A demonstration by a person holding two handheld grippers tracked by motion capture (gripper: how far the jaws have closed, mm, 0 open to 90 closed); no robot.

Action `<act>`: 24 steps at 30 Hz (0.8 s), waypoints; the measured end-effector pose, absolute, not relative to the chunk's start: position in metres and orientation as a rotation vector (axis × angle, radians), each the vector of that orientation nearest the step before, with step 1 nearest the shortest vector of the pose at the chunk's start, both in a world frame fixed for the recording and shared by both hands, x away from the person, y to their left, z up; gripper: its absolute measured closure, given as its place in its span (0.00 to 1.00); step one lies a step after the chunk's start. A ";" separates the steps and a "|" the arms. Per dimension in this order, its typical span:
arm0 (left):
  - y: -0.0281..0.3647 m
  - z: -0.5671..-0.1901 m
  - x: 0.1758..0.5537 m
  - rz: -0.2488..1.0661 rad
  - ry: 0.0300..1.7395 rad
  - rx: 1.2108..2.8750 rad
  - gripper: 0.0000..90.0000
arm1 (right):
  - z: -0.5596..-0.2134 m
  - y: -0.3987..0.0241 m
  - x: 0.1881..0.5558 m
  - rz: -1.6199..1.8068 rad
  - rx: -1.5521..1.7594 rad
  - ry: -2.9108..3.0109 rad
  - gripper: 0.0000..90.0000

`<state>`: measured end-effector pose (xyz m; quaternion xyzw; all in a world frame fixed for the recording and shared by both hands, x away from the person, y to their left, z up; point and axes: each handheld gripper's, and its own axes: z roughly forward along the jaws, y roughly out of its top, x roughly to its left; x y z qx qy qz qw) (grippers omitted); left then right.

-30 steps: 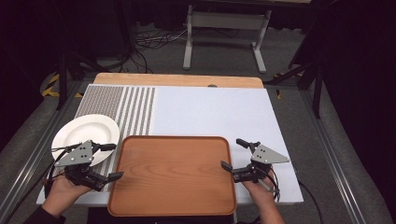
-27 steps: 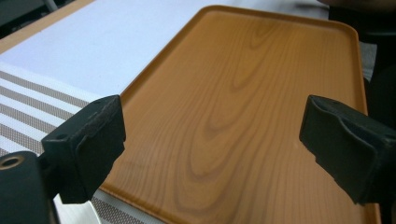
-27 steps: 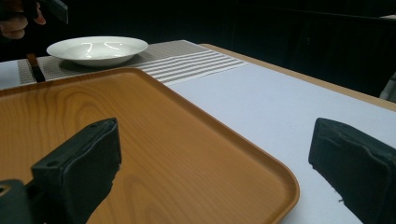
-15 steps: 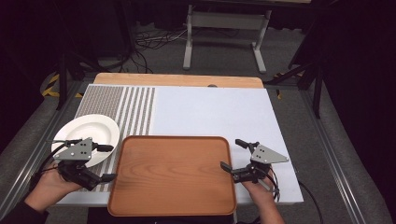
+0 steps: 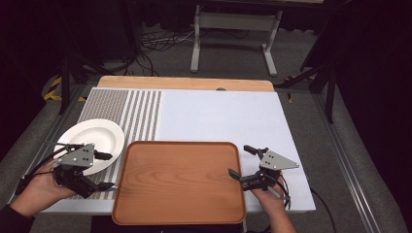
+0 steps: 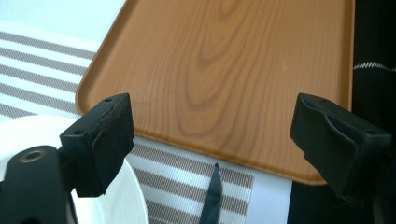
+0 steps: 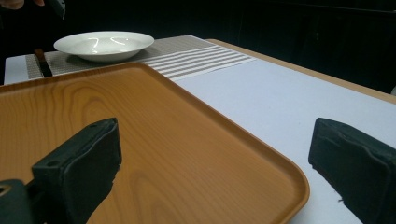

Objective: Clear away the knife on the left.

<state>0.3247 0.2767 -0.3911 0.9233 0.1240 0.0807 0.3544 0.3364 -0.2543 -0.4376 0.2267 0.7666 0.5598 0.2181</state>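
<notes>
A brown wooden tray point(image 5: 180, 179) lies empty at the table's near edge. Left of it, a white plate point(image 5: 94, 138) rests on the striped part of the mat. My left gripper point(image 5: 108, 171) hovers between plate and tray, pointing at the tray's left rim point(image 6: 224, 158). Its jaws have just been closing a little, but it is open and grips nothing. One jaw stands over the plate point(image 6: 133, 200). My right gripper point(image 5: 239, 161) is open at the tray's right rim point(image 7: 261, 154), one jaw over the wood and the other over the white mat.
A white mat point(image 5: 218, 116) with brown stripes point(image 5: 121, 109) on its left covers the table. A bare wooden strip point(image 5: 184, 83) runs along the far edge. Beyond the table are a grey stand point(image 5: 233, 29) and cables on the dark floor.
My left gripper has drawn back to the left, away from the tray's edge, and now sits partly over the plate's rim. The right gripper has stayed put.
</notes>
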 end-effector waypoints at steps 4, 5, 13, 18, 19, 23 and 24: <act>0.279 -0.391 0.325 0.204 0.323 2.431 0.18 | -0.438 -0.254 0.336 1.551 0.627 2.123 0.04; 0.279 -0.392 0.325 0.201 0.319 2.446 0.19 | -0.437 -0.255 0.336 1.547 0.628 2.124 0.04; 0.283 -0.393 0.326 0.183 0.303 2.546 0.22 | -0.438 -0.254 0.336 1.554 0.625 2.128 0.04; 0.285 -0.396 0.326 0.182 0.294 2.604 0.25 | -0.438 -0.254 0.336 1.556 0.623 2.131 0.04; 0.286 -0.396 0.326 0.182 0.294 2.615 0.26 | -0.438 -0.254 0.336 1.557 0.622 2.132 0.04; 0.287 -0.400 0.327 0.172 0.286 2.675 0.28 | -0.438 -0.254 0.336 1.559 0.618 2.134 0.04; 0.287 -0.400 0.327 0.172 0.286 2.675 0.29 | -0.438 -0.254 0.336 1.559 0.618 2.134 0.04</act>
